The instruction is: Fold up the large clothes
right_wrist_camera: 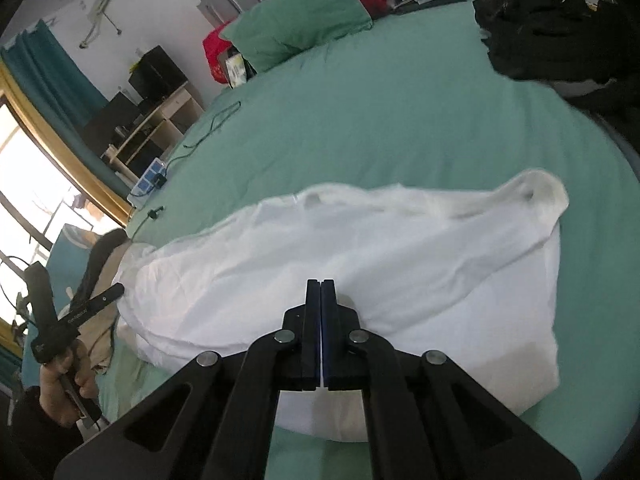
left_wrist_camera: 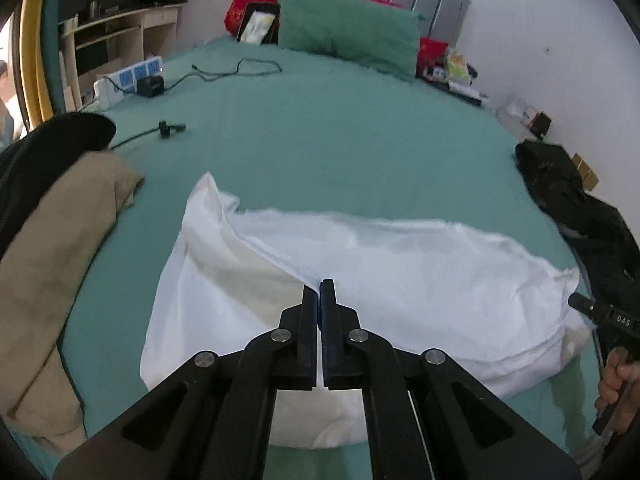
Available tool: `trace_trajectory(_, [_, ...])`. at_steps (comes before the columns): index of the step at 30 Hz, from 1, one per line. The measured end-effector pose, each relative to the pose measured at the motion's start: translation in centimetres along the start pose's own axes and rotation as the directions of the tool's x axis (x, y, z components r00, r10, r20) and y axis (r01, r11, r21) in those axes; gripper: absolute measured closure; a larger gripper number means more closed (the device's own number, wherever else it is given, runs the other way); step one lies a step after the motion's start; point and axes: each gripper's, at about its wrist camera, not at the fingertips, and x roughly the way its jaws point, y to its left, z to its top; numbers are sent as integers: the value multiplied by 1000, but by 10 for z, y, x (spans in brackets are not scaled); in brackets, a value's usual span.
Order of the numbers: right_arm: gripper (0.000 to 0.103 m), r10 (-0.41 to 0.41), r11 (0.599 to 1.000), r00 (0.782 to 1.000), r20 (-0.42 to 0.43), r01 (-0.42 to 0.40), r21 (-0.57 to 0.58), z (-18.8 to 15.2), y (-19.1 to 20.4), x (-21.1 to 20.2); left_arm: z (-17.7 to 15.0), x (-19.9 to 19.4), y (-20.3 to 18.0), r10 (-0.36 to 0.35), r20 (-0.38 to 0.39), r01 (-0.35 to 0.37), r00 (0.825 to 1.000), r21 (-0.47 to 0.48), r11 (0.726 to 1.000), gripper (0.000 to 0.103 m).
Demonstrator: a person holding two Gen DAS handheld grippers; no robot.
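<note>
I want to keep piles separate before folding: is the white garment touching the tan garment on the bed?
Cannot tell. In the left wrist view green sheet separates the white garment from the tan garment; in the right wrist view their edges seem to meet.

1. Middle of the left wrist view: the green bed sheet beyond the white garment lies bare and passable.
2. Left edge: a tan garment blocks.
3. Right edge: black clothes.
4. Upper left: cable and power strip.

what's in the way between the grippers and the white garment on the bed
Nothing visible. The left gripper and right gripper, both shut, sit right over the white garment on the green bedsheet.
</note>
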Motion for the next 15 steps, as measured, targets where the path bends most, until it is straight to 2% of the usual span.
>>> trace_trajectory(3, [102,-27,999,1000,-7,28,20,-2,-3,-3,8,-1,5,-16,12,17,1000,-42,999,102])
trace_trajectory(6, [101,-7,998,998,-56,10,56,-7,-9,1,18,-2,10,-33,16,34,999,-83,996,102])
trace_trajectory(8, [89,8,995,996,-84,0,95,-15,-14,5,23,-5,11,-37,27,39,999,-87,995,102])
trace_trajectory(9, [65,23,994,996,-92,-13,108,-18,-15,6,25,-7,11,-35,33,38,999,-84,996,102])
trace_trajectory(10, [34,46,992,994,-101,-34,123,-21,-15,8,28,-9,10,-33,39,36,999,-81,996,102])
trace_trajectory(11, [26,78,989,991,-106,-64,134,-23,-14,10,31,-10,9,-31,43,34,999,-79,996,102])
trace_trajectory(13, [25,129,983,986,-105,-113,146,-24,-11,13,35,-12,7,-30,49,34,998,-77,996,102])
trace_trajectory(15, [25,143,979,985,-98,-127,159,-24,-9,17,37,-15,5,-30,58,34,998,-69,997,102])
